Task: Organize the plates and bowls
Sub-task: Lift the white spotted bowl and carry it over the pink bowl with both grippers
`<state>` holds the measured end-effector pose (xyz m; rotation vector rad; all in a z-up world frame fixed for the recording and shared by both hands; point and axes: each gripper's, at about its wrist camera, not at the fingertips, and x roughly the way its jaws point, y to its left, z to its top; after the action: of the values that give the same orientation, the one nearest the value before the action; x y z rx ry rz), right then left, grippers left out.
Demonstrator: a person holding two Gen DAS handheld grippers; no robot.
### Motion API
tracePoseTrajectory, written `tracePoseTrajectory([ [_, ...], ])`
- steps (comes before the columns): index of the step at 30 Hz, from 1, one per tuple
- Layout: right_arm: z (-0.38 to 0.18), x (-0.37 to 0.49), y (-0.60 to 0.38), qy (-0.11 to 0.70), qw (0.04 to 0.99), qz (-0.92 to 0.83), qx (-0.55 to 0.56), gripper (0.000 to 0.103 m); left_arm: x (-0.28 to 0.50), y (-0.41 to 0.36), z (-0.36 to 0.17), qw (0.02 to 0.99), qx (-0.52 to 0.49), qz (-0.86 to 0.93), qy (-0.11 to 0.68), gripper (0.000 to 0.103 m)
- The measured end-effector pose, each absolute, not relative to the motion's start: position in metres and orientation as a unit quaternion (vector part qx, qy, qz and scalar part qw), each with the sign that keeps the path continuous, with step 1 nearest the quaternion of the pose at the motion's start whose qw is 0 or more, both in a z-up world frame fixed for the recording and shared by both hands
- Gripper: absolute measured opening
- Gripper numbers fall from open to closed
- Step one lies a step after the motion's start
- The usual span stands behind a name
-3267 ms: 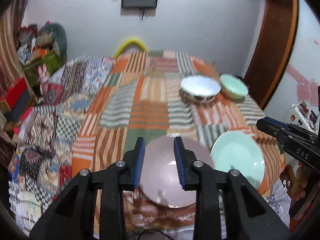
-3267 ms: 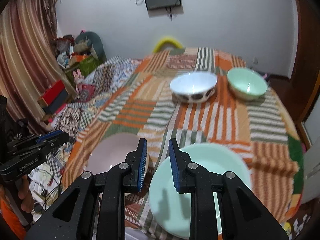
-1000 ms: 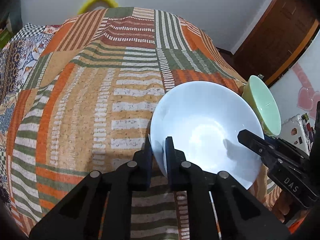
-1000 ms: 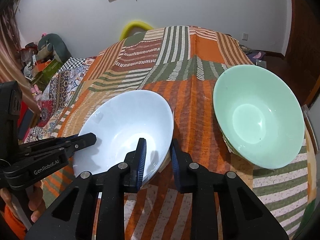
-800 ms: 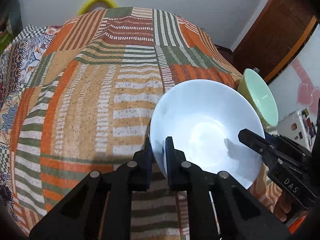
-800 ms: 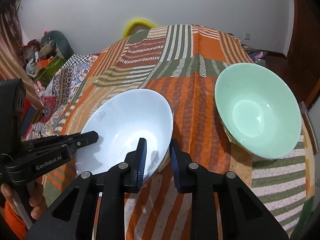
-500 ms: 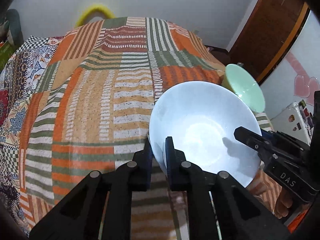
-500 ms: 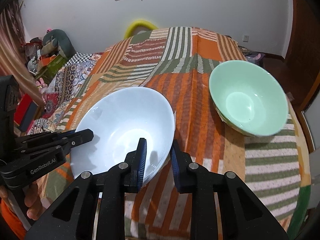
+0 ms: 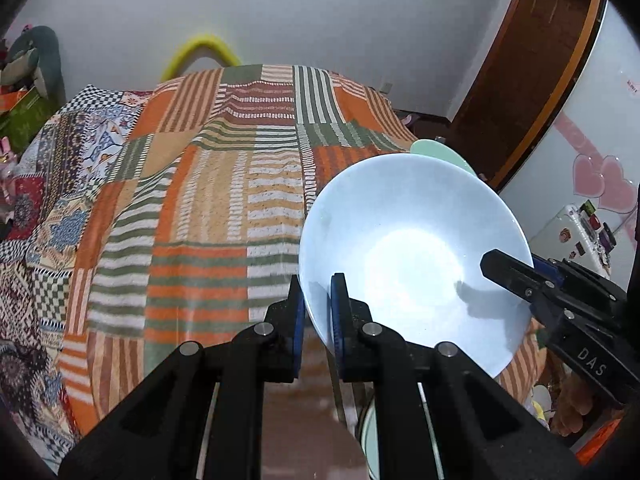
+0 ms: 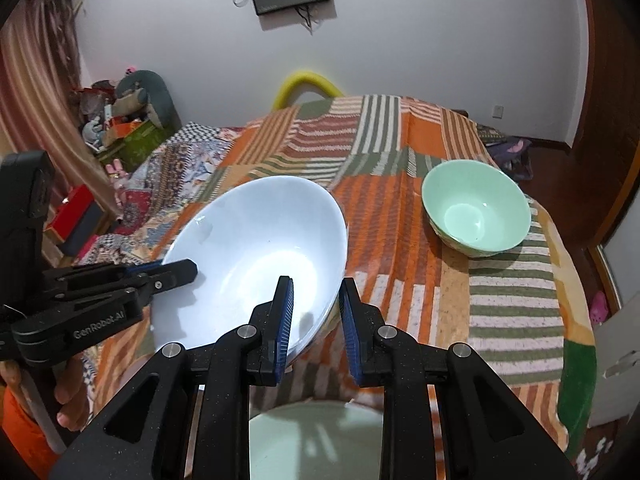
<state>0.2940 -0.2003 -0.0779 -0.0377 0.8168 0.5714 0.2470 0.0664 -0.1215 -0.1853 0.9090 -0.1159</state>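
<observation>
A white bowl hangs tilted above the striped patchwork cloth, held from both sides. My left gripper is shut on its near left rim. My right gripper is shut on the bowl at its right rim, one finger inside and one outside. Each gripper shows in the other's view: the right gripper and the left gripper. A mint green bowl stands on the cloth at the far right. Below the grippers lie a green plate and a pink plate, both partly hidden.
The cloth-covered table drops away at its right edge. A yellow arch stands behind the far end. Toys and boxes pile up at the left. A wooden door frame and a white appliance are on the right.
Both grippers have carried the white bowl up and back toward the near end of the table. The green bowl stayed on the cloth and now lies farther off. The plates have come into view below.
</observation>
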Motion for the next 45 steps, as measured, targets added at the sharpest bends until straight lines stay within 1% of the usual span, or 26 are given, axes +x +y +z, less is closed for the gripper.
tracePoseTrajectory([
  [8, -0.068, 0.252, -0.195, 0.371, 0.883, 0.289, -0.014, 0.022, 0.189, 0.077, -0.101, 0.901, -0.099, -0.040, 0.421, 0.011],
  [20, -0.067, 0.215, -0.188, 0.363, 0.875, 0.319, 0.000, 0.021, 0.130, 0.089, -0.083, 0.914, -0.081, -0.012, 0.398, 0.011],
  [34, -0.087, 0.188, -0.171, 0.382, 0.860, 0.339, -0.007, 0.022, 0.101, 0.113, -0.115, 0.902, -0.091, 0.012, 0.423, 0.011],
  [45, -0.120, 0.185, -0.149, 0.424, 0.838, 0.343, -0.012, 0.022, 0.100, 0.129, -0.156, 0.882, -0.096, 0.033, 0.461, 0.011],
])
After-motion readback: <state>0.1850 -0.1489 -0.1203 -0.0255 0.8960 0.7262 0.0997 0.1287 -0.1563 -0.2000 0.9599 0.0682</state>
